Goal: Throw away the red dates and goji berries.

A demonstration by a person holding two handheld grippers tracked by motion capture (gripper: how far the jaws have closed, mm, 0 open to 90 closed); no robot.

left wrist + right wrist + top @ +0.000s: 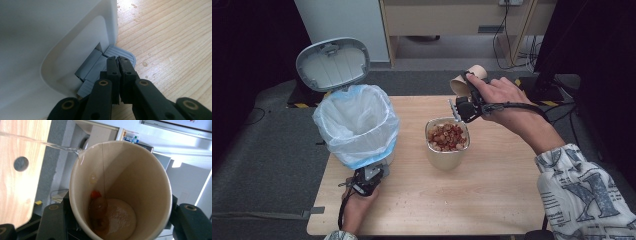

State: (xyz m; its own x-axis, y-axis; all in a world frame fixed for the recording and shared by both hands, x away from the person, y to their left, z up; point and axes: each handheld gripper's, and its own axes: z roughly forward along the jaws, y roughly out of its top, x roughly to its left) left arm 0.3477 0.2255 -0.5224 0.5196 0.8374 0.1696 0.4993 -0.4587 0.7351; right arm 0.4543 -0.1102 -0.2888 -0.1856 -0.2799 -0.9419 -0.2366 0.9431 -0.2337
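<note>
Two grippers work at a wooden table (492, 195), and the clear container (447, 142) at its middle serves as the landmark. It is a rounded, see-through tub heaped with small reddish-brown and tan pieces.

Just behind and to the right of the container, the right gripper (467, 102) is raised and clamped on a paper cup (466, 80) tipped on its side. In the right gripper view the cup (125, 192) has a cream inside wall with a seam line, wet smears, and a few reddish-brown pieces stuck near its bottom; a thin clear stream runs from its rim toward the upper left.

Left of the container stands a white pedal bin (357, 125) lined with a pale blue-edged bag, its grey lid (333, 62) swung up. The left gripper (367, 181), at the bin's foot, has its jaws pressed together on nothing, tips resting on the grey ribbed pedal (122, 53).
</note>
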